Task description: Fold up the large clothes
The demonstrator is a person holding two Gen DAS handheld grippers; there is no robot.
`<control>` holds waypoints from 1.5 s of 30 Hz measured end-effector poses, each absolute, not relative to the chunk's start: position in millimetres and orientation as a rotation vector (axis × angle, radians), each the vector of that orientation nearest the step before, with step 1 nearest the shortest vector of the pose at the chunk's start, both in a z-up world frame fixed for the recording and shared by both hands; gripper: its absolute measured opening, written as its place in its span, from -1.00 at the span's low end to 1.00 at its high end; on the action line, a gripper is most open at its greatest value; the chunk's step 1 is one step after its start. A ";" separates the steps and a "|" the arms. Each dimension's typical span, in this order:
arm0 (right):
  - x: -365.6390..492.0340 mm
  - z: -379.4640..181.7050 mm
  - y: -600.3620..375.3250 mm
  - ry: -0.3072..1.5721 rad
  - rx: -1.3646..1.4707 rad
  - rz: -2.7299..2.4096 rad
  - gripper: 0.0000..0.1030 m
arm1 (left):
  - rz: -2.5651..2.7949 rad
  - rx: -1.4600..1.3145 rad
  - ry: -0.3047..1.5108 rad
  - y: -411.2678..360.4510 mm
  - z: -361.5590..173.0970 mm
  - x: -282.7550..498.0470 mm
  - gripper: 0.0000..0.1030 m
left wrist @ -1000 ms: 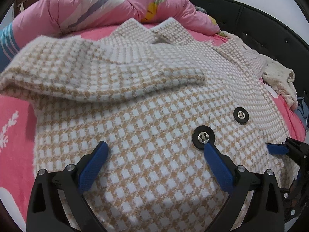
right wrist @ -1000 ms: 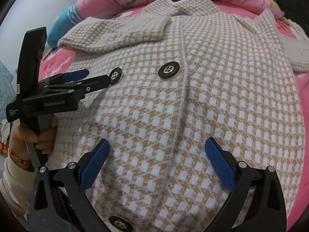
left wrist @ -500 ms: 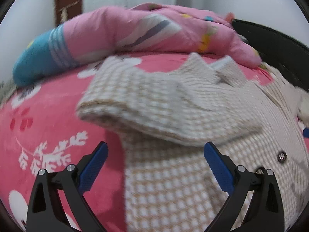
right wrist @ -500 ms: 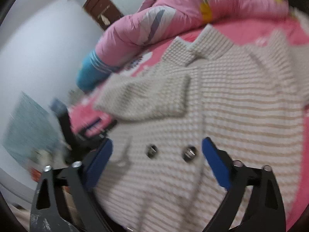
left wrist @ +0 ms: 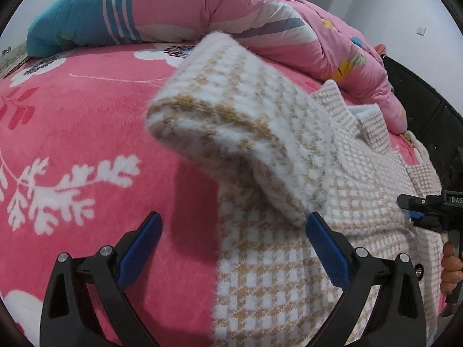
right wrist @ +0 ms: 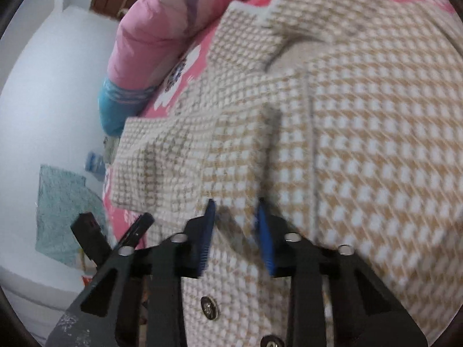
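- The coat [left wrist: 289, 260] lies spread on the bed [left wrist: 72, 133], checked beige and white, collar toward the pink quilt [left wrist: 231, 8].
- Left claw [left wrist: 231, 248] hangs wide apart, gripping nothing, right over the coat's left edge.
- Its left finger sits above bare pink sheet; its right finger is over the coat body, just under the sleeve.
- The sleeve [left wrist: 231, 121] is lifted off the bed, cuff pointing out past the coat's edge, its folded end hanging just ahead of the left claw's right finger.
- Over to the right wrist view: the right claw [right wrist: 235, 231] has its fingers drawn close together with sleeve fabric between them. The frame is blurred, but it reads as clamped on the sleeve [right wrist: 188, 159].
- From here the sleeve stretches away up-left from the claw, above the coat [right wrist: 376, 144] front.
- Two dark buttons [right wrist: 209, 307] show just below the right claw, on the coat front.
- In the left view the right claw [left wrist: 416, 214] peeks in at the far right edge, over the coat.
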State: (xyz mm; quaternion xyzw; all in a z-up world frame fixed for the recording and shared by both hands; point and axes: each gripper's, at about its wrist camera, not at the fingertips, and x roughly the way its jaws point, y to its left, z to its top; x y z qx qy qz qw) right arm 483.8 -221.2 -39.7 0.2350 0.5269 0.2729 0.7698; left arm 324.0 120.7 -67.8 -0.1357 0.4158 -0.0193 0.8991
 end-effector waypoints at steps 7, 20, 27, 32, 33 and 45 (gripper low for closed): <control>486.6 26.5 -224.2 0.906 0.422 0.593 -0.89 | -0.024 -0.256 0.862 118.8 -69.5 324.8 0.89; 481.7 33.9 -328.6 0.816 0.435 0.309 -0.89 | -0.002 -0.220 0.872 110.9 -71.3 327.5 0.89; 487.1 -4.2 -350.8 0.882 0.415 0.227 -0.89 | 0.005 -0.211 0.877 109.4 -72.4 328.6 0.89; 501.1 -22.8 -344.6 0.930 0.302 0.158 -0.75 | 0.008 -0.207 0.879 108.6 -72.6 329.3 0.89; 499.4 -17.6 -342.3 0.916 0.256 0.127 -0.71 | 0.007 -0.209 0.878 108.9 -72.6 329.1 0.89; 501.8 -6.8 -269.6 0.882 -0.022 0.215 -0.38 | -0.007 -0.232 0.859 113.5 -71.4 324.7 0.89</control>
